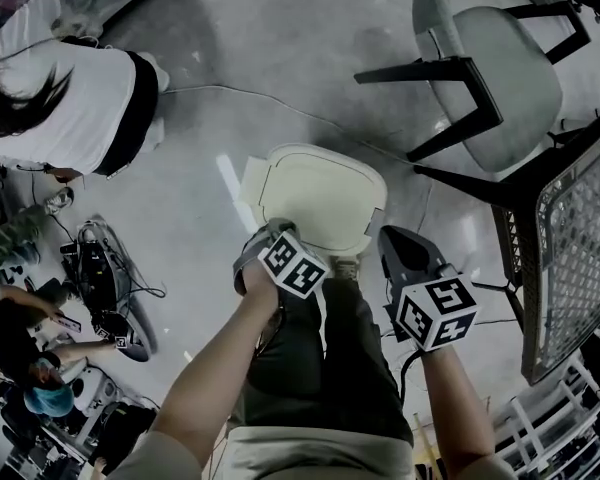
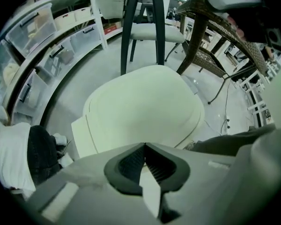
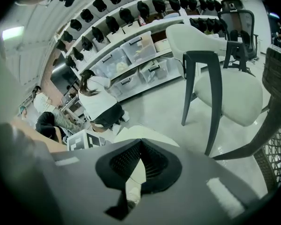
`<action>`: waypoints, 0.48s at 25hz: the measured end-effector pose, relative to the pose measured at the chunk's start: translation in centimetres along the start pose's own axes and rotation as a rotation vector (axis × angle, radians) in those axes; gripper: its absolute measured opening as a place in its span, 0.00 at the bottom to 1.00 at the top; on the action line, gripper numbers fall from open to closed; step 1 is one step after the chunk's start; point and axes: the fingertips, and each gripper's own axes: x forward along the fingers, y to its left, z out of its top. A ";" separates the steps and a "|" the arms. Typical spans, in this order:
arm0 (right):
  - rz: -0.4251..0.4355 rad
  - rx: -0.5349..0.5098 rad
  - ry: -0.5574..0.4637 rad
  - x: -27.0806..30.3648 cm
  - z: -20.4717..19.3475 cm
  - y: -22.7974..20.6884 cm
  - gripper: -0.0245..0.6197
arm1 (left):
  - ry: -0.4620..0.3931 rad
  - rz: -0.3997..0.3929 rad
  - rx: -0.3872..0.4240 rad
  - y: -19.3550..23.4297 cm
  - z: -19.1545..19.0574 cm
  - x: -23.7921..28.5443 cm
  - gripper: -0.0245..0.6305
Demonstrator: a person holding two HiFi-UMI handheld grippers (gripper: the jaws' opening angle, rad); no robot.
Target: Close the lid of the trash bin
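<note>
The trash bin (image 1: 315, 196) stood on the floor (image 1: 280, 48) right in front of the person's legs, its cream lid facing up at the head camera. The lid appeared to lie down over the body, though whether it had seated fully along the rim could not be told.

The left gripper (image 1: 273, 228) hung over the bin's near edge, at about 6 o'clock on the lid. From it, the lid's broad dome lay straight ahead at 12 o'clock. In the left gripper view the bin (image 2: 145, 102) filled the middle of the frame just beyond the left gripper (image 2: 144, 146). Its fingers were pressed together at the tips and held nothing.

The right gripper (image 1: 398, 240) sat off the bin's corner at about 4 o'clock, just beside it and apparently not touching. From there the bin lay at 10 o'clock. Its own view showed only a sliver of the bin (image 3: 131, 131) over the right gripper (image 3: 140, 142), whose fingers were likewise closed and empty.

The left gripper was plainly the nearer one and was already lined up over the lid. Any last press would probably fall to it: straight down on the near edge, opposite or beside the boxy block at the lid's 9 o'clock, which may be the hinge.
</note>
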 end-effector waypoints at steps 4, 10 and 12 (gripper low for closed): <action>-0.005 0.011 0.013 0.4 -0.5 0.1 0.04 | 0.054 0.057 0.054 0.1 0.0 0.1 0.04; -0.017 0.039 0.042 1.2 -2.0 -0.5 0.04 | 0.095 0.048 0.093 0.0 0.1 0.1 0.04; -0.016 0.057 0.069 1.8 -3.1 -1.0 0.04 | 0.095 0.049 0.103 0.0 0.2 0.2 0.04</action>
